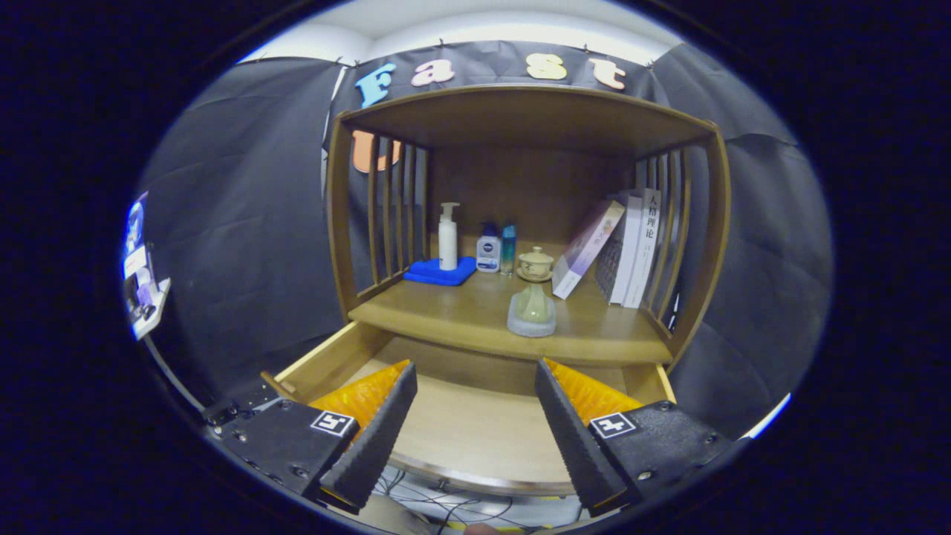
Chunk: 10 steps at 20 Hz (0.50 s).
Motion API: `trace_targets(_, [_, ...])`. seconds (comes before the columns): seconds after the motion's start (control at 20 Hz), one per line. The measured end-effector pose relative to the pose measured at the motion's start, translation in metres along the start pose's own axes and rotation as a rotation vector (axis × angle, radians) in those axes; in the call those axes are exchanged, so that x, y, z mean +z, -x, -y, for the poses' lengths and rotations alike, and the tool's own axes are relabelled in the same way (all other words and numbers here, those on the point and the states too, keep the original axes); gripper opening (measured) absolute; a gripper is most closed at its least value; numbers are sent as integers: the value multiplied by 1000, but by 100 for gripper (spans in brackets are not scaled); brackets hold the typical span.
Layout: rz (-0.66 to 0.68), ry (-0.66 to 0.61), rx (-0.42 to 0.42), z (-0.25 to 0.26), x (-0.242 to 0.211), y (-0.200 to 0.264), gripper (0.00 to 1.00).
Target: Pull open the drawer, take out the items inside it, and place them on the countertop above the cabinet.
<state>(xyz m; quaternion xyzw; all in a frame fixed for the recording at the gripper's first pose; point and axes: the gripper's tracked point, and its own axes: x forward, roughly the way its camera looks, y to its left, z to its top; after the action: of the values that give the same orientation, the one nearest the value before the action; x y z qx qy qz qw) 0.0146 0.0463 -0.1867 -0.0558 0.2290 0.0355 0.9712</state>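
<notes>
Drawer [475, 438], pale wood, shallow, pulled out of the brown wooden cabinet [709, 245], sits under the gripper [475, 423]; bare floor between the fingers, nothing visible inside it. Gripper fingers spread wide, holding nothing, hovering above the open drawer, likely freed after a drop-off.

Bench [461, 316], the wooden countertop just beyond the drawer, carries everything: translucent block holder with a pale green ceramic piece [532, 312] near the front edge, probably set there from the drawer since it stands closest to the fingers. Farther back: white pump bottle [447, 238] on a blue folded cloth [440, 272], small white-and-blue bottle [488, 253], slim teal bottle [508, 249], lidded cream teacup [536, 264]. Leaning books [628, 249] rest against the right slats for support.

Judgement: drawer looks emptied, task near done.
</notes>
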Motion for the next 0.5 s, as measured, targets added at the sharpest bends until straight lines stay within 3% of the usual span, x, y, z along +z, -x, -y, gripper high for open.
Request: trace_targets(0.5, [112,-40,-5,-36,-73,30,100])
